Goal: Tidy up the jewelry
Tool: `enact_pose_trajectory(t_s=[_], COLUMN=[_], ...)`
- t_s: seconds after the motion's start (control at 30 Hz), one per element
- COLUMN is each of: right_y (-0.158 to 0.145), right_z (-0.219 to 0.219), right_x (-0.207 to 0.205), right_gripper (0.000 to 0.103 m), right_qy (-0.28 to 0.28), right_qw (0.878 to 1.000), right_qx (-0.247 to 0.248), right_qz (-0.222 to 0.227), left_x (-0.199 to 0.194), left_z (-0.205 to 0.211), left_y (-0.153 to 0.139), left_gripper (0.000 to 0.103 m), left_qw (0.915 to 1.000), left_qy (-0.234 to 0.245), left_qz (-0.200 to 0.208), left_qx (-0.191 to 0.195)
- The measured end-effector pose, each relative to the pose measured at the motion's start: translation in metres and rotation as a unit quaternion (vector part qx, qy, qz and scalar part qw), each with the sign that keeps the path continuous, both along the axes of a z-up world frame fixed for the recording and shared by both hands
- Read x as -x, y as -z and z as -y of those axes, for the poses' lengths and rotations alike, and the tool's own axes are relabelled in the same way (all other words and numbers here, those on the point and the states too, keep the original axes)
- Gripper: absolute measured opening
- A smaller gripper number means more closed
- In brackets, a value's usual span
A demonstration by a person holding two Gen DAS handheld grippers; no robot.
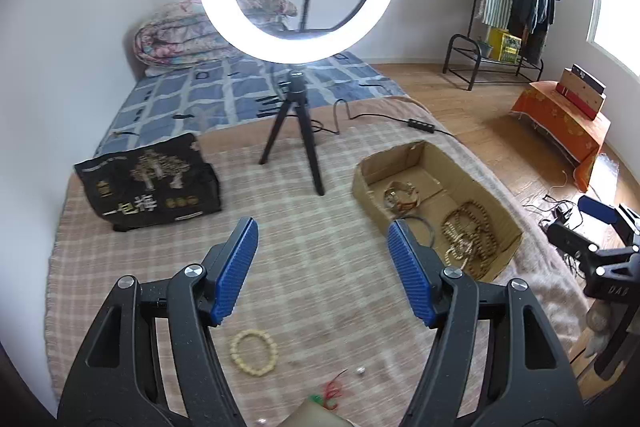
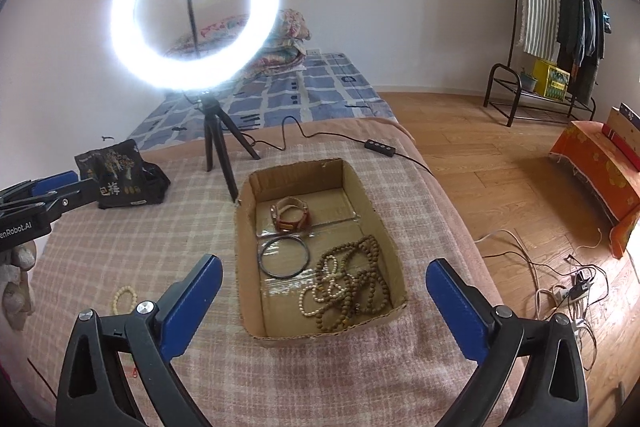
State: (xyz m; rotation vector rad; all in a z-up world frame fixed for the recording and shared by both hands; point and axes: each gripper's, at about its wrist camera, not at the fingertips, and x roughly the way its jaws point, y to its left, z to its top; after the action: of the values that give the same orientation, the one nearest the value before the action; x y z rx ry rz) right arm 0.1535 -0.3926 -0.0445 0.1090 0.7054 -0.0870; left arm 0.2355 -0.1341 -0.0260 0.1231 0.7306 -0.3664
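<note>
A shallow cardboard box (image 2: 248, 267) lies on the checked blanket. It holds a brown watch (image 2: 291, 214), a dark bangle (image 2: 284, 257) and piled bead necklaces (image 2: 348, 283). The box (image 1: 508, 223) also shows in the left wrist view. A cream bead bracelet (image 1: 253, 352) lies on the blanket below my left gripper (image 1: 322, 243), which is open and empty. The bracelet (image 2: 124, 297) shows left of the box in the right wrist view. A red-green cord charm (image 1: 330, 393) and a small silver bead (image 1: 361, 371) lie near it. My right gripper (image 2: 324, 283) is open and empty, above the box's near end.
A lit ring light on a black tripod (image 1: 298, 107) stands behind the box, its cable and switch (image 2: 380, 147) trailing right. A black printed bag (image 1: 148, 183) sits at the left. The bed edge drops to a wood floor with cables (image 2: 560, 287) on the right.
</note>
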Motion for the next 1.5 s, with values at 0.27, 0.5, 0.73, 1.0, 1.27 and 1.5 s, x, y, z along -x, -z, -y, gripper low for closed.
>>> enact_pose_trajectory(t_s=[0.27,0.5,0.73,1.0,1.27,1.5], right_y=[0.002,0.022,0.059,0.102,0.139,0.153], right_z=[-0.043,-0.091,-0.123,-0.147,-0.161,-0.166], right_x=[0.012,0.014,0.007,-0.005,-0.012,-0.012], right_gripper=[0.103,0.103,0.087,0.07,0.059,0.054], right_qy=[-0.061,-0.134,-0.189,-0.228,-0.248,-0.257], right_qw=[0.998,0.991,0.98,0.966,0.954,0.95], right_qx=[0.005,0.014,0.0,-0.009,0.009,0.017], right_qz=[0.018,-0.013,-0.062,-0.122,-0.168,-0.177], left_x=[0.014,0.009,0.0,-0.01,-0.016,-0.021], left_z=[-0.064,-0.097,-0.116,-0.117,-0.117,-0.113], left_y=[0.025,0.073,0.117,0.148,0.172,0.184], left_gripper=[0.07,0.07,0.068,0.055,0.048,0.048], left_qw=[0.9991,0.9958,0.9923,0.9886,0.9838,0.9816], left_qy=[-0.032,-0.055,-0.07,-0.061,-0.059,-0.059], left_qz=[-0.02,-0.071,-0.102,-0.136,-0.169,-0.181], left_qx=[-0.017,-0.014,-0.014,-0.017,-0.012,-0.013])
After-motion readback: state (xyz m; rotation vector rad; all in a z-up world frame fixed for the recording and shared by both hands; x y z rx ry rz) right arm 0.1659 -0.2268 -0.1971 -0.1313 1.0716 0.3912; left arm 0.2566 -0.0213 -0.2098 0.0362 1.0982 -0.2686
